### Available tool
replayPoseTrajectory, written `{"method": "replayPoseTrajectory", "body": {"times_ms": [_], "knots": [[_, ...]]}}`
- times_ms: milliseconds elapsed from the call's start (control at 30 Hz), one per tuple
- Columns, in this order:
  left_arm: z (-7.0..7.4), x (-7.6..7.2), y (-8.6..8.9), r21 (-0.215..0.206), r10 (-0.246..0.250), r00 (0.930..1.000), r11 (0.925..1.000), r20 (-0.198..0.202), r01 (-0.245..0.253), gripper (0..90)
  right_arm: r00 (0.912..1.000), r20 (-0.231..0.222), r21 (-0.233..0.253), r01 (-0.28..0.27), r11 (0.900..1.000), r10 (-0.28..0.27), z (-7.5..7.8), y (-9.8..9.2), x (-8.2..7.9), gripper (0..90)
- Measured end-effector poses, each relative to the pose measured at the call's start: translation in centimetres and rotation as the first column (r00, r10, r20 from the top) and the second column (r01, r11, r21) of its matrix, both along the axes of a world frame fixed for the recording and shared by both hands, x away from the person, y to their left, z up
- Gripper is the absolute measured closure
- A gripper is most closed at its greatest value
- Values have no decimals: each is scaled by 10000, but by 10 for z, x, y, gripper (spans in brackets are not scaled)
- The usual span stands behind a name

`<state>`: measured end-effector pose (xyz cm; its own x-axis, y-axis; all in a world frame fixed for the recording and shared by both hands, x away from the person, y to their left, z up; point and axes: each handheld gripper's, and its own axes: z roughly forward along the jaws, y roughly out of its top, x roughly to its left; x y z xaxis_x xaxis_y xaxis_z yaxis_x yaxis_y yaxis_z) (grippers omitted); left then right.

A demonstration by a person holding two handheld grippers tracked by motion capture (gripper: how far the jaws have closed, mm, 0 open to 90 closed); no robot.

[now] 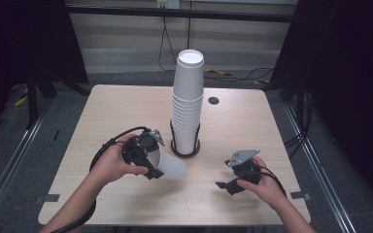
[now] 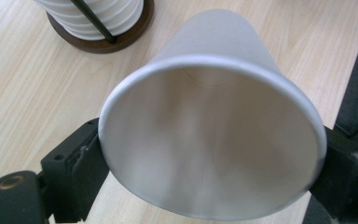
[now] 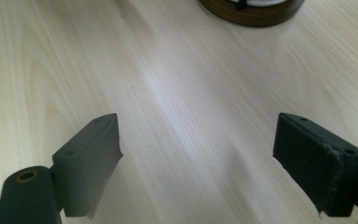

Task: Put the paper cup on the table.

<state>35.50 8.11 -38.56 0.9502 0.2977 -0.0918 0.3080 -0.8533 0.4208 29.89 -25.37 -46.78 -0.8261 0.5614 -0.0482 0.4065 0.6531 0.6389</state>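
Pale wooden table [image 1: 126, 107], dark curtains either side, cables trailing across the floor at the back, and in the middle of the table stands a tall stack of white paper cups [image 1: 188, 104] in a dark wire holder on a round brown base [image 1: 185, 150]. Here's the left gripper [image 1: 150, 160], near-left of the stack, and it has a single paper cup [image 1: 171, 166] clamped by the rim between its jaws; the left gripper view looks straight into the cup's mouth, bottom pointing away toward the holder. The cup lies on its side, just beside the base, low over the wood. Over on the near right, the right gripper [image 1: 226, 185] waits with jaws spread wide, nothing between them but bare tabletop. So one cup is in hand and apart from the stack; whether it's heading onto the pile or away from it, I can't tell. Either way, setting it down is what's left.
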Motion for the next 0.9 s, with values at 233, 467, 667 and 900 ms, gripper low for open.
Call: {"method": "replayPoseTrajectory", "body": {"times_ms": [233,467,667,900], "knots": [[-4,3,7,346,213,9997,9992,-84,-210,102,9997,-181,48,160,9999,-159,-17,-8,-4,147],[-2,3,12,530,305,9994,9982,-148,-297,98,9975,-183,645,687,9956,-676,-31,-18,-4,127],[-5,4,14,736,431,9989,9964,-158,-418,92,9971,75,1021,750,9919,-762,-35,-21,-7,121],[-5,4,12,829,377,9993,9959,-28,-373,81,9970,69,1045,763,9916,-774,-35,-21,-7,119]]}}
